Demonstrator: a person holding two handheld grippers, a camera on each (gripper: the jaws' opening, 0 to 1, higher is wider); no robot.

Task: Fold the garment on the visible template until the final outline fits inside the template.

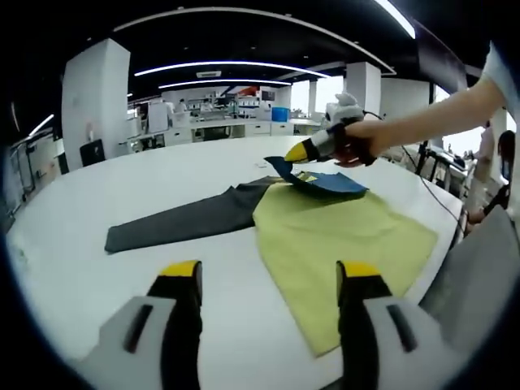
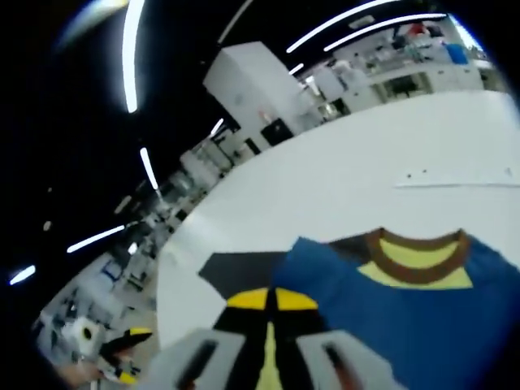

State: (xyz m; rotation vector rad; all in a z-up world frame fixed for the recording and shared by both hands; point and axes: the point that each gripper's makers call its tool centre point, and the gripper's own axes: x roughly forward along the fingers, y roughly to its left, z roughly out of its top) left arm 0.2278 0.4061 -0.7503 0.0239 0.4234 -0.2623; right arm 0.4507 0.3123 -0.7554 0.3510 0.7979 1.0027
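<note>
A garment lies on the white table (image 1: 162, 175). It has a yellow-green body (image 1: 341, 236), a dark grey sleeve (image 1: 183, 221) stretched out to the left, and a blue part (image 1: 329, 182) at the far end. My right gripper (image 1: 299, 152), held by a hand, is shut on the blue fabric's edge and lifts it over the yellow-green body. In the right gripper view its jaws (image 2: 266, 307) are pressed together on the blue cloth (image 2: 406, 325), next to a brown collar (image 2: 416, 242). My left gripper (image 1: 268, 276) hovers open above the near edge of the garment, holding nothing.
The table's rounded edge (image 1: 49, 211) runs along the left. Grey clothing of the person (image 1: 479, 276) fills the right side, and another person (image 1: 500, 175) stands beyond. Benches and white pillars (image 1: 93, 101) stand far behind the table.
</note>
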